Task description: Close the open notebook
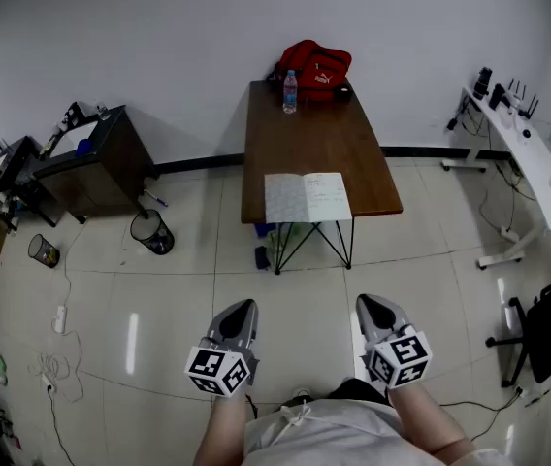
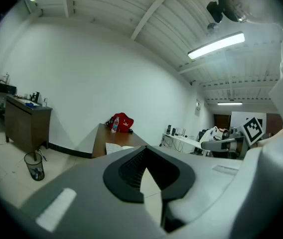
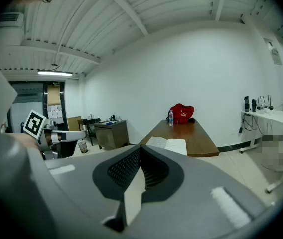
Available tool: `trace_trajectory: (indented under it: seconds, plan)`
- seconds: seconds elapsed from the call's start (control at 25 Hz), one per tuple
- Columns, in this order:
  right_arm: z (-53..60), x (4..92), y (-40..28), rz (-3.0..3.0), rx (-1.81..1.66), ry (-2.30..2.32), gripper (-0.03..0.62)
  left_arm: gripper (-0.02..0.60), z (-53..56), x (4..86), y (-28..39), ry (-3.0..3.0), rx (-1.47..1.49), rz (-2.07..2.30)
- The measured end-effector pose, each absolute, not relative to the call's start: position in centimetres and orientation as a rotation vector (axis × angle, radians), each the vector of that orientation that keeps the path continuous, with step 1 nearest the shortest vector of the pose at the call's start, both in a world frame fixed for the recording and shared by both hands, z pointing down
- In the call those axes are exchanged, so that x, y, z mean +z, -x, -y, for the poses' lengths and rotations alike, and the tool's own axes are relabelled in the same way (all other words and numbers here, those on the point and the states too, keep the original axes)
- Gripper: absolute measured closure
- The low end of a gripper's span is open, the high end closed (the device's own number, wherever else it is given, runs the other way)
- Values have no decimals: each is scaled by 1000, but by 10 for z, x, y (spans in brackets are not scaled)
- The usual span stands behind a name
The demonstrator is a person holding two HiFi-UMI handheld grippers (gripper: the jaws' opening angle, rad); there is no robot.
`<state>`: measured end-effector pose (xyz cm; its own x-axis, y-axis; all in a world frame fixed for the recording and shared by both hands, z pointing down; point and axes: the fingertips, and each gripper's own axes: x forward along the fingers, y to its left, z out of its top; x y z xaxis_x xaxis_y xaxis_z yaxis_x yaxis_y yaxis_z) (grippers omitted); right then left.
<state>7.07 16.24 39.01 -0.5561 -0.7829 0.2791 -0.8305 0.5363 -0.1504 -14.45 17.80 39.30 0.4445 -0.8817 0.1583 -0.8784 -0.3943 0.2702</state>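
Observation:
An open notebook [image 1: 307, 197] lies flat, white pages up, at the near end of a brown table [image 1: 324, 139]. It also shows in the left gripper view as the notebook [image 2: 116, 147] and in the right gripper view as the notebook [image 3: 169, 143]. My left gripper [image 1: 243, 306] and right gripper [image 1: 372, 302] hang over the tiled floor, well short of the table, both pointing toward it. The left gripper [image 2: 144, 151] is shut and holds nothing. The right gripper [image 3: 140, 152] also looks shut and empty. At the table's far end stand a red bag [image 1: 314, 69] and a water bottle [image 1: 290, 92].
A dark cabinet [image 1: 91, 158] stands at the left wall, with a black waste bin [image 1: 151, 231] beside it. A white desk [image 1: 528, 153] and a black office chair [image 1: 547, 328] are on the right. Cables [image 1: 57, 357] lie on the floor at the left.

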Motion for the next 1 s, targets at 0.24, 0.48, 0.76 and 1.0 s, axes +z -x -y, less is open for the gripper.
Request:
trace_trajectory:
  seconds: [0.24, 0.48, 0.76, 1.0]
  plan:
    - [-152, 404, -66, 2572, 403, -1372, 588, 575, -169, 407, 157, -2357, -6, 1524]
    - [-111, 421, -67, 2574, 432, -1344, 588, 575, -129, 422, 158, -2326, 4, 1535]
    - [-9, 435, -71, 2594, 461, -1277, 588, 575, -40, 436, 141, -2299, 49, 1532]
    - [88, 435, -81, 2604, 439, -1200, 588, 575, 54, 431, 124, -2291, 52, 1560]
